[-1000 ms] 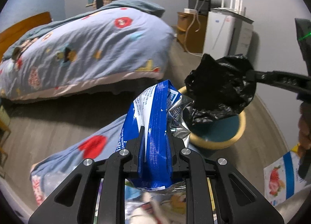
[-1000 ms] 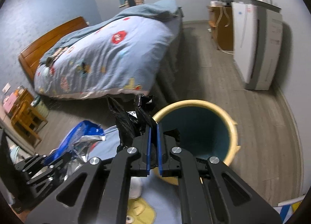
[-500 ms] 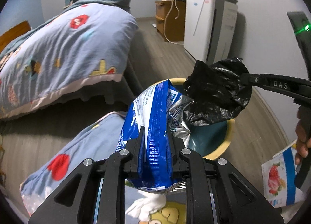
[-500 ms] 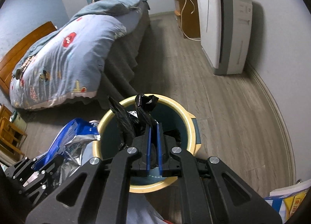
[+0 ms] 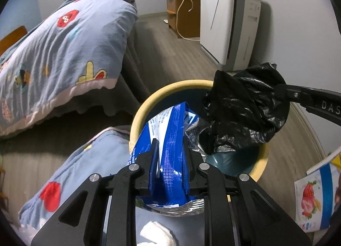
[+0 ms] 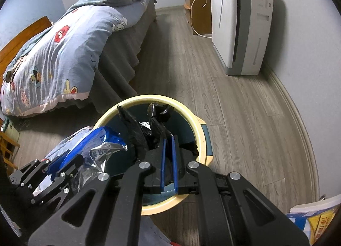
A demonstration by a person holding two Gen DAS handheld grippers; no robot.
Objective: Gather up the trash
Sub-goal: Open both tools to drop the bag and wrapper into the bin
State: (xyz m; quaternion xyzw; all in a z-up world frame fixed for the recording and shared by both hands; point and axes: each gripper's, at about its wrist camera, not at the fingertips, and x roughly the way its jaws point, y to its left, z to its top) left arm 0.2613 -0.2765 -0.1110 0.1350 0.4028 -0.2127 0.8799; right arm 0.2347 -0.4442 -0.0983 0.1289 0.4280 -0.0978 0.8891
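a: what does the left gripper (image 5: 171, 152) have?
b: its jaws pinch a crumpled blue snack bag with silver foil lining (image 5: 170, 139), which sticks up between them over the near rim of the round yellow-rimmed bin with a dark teal inside (image 5: 147, 105).
a: and the right gripper (image 6: 168, 150)?
b: jaws pressed together on a crumpled black plastic bag (image 6: 138, 130), bunched just beyond the tips, above the bin's mouth. the two bags touch.
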